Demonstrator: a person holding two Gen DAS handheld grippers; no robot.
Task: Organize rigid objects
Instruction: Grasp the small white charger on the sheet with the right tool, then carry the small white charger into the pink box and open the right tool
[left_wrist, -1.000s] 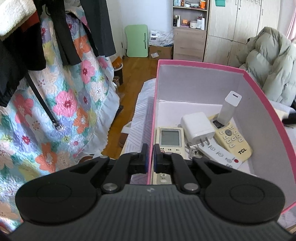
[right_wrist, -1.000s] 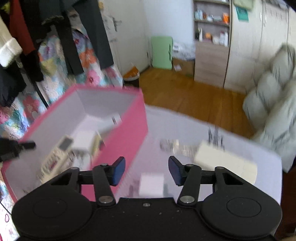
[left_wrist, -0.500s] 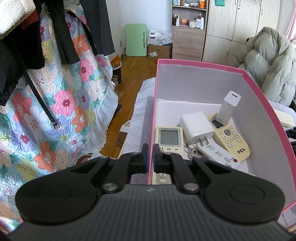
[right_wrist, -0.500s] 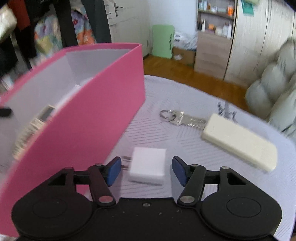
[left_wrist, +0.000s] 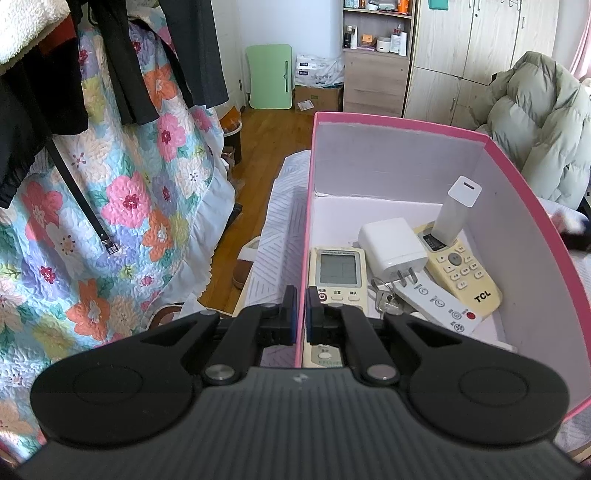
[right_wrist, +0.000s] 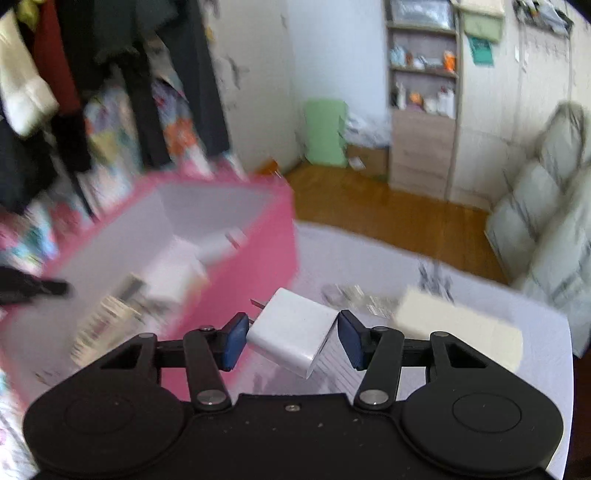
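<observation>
Right now the right claw (right_wrist: 291, 341) has a small white charger block (right_wrist: 291, 334) between its blue pads — a glossy cube with rounded edges, tilted on a diagonal, its two metal prongs poking out toward the pink box (right_wrist: 255, 258). The jaws are closing, and both pads look to be touching the block's opposite corners, so it sits lifted above the pale patterned cover (right_wrist: 461, 291) of the desk, just beside the box's near pink wall. Over on the other side, the left claw (left_wrist: 300, 312) is pinched together on the thin pink rim of the box (left_wrist: 399, 122), one finger outside and one inside. Inside the white-lined box lie a grey-screened remote (left_wrist: 338, 273), a second white plug adapter (left_wrist: 391, 249) with its prongs showing, a cream TCL remote (left_wrist: 461, 269), a flat white remote (left_wrist: 439, 304) with a red button, some keys (left_wrist: 384, 297), and a tall white stick-shaped device (left_wrist: 456, 212) leaning up against the wall. Behind the held block — blurred — a cream oblong thing (right_wrist: 458, 332) rests on the cover.
</observation>
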